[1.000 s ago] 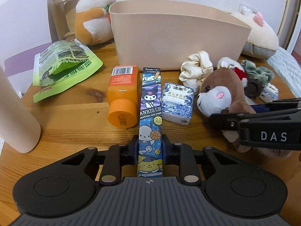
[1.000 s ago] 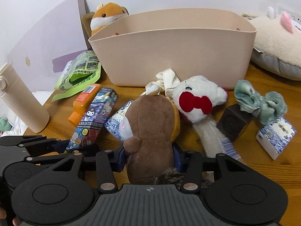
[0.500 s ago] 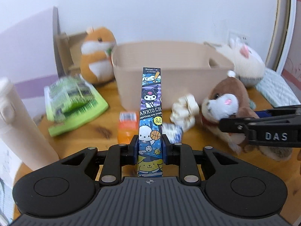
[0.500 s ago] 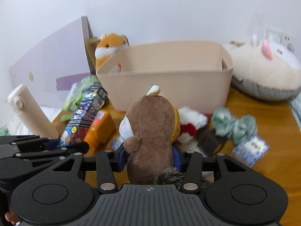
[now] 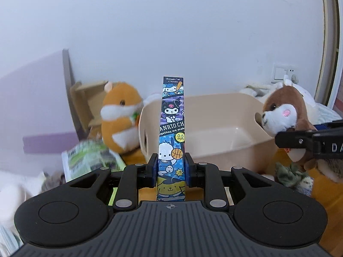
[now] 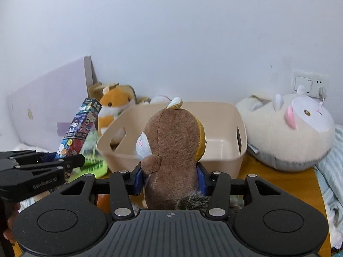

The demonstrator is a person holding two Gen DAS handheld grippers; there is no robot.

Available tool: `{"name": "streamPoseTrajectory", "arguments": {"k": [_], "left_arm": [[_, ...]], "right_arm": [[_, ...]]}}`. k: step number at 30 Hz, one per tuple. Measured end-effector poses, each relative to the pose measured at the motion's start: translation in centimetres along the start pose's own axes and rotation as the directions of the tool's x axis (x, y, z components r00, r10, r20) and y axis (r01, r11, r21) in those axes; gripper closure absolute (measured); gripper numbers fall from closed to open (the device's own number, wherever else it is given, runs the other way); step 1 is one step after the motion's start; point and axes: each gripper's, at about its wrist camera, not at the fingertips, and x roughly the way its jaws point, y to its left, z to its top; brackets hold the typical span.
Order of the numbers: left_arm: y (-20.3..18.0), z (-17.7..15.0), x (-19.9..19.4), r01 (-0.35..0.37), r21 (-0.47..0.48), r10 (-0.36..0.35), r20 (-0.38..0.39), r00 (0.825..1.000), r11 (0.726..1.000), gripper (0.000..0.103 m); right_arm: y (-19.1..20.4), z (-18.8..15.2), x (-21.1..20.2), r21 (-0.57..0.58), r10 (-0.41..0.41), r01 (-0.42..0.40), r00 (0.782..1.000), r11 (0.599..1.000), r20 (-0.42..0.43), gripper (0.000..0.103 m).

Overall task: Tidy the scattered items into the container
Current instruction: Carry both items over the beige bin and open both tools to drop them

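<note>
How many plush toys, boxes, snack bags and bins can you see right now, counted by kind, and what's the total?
Plush toys: 3, namely the brown plush in the right gripper, the orange hamster and the big cream plush.
Cartoon pen boxes: 1, in the left gripper.
Green snack bags: 1.
Beige bins: 1.
Total: 6.

Left gripper (image 5: 170, 168) is clamping the pen box (image 5: 172, 128), right gripper (image 6: 170, 178) is squeezing the brown plush (image 6: 173, 147), both raised.
</note>
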Motion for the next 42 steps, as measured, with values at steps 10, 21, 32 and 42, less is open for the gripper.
{"name": "streamPoseTrajectory", "arguments": {"k": [10, 21, 32, 42], "left_arm": [[-0.9, 4.9, 6.3, -0.02, -0.005, 0.019, -0.039, 0.999, 1.0, 0.079], [-0.7, 5.3, 15.5, -0.023, 0.0, 0.022, -0.278, 0.96, 1.0, 0.079], [-1.4, 3.8, 19.2, -0.011, 0.034, 0.023, -0.375, 0.927, 0.999, 0.079], [-1.8, 3.4, 19.2, 0.028, 0.025, -0.017, -0.37, 0.929, 0.999, 0.052]], "right_arm": [[-2.8, 5.0, 4.8, 0.062, 0.006, -0.004, 1.0, 0.998, -0.022, 0.059], [-4.9, 6.5, 14.1, 0.089, -0.05, 0.065, 0.985, 0.994, -0.162, 0.059], [-5.4, 4.8, 18.0, 0.045, -0.12, 0.135, 0.961, 0.99, -0.248, 0.058], [-5.2, 3.4, 18.8, -0.024, -0.19, 0.19, 0.944, 0.981, -0.27, 0.051]]}}
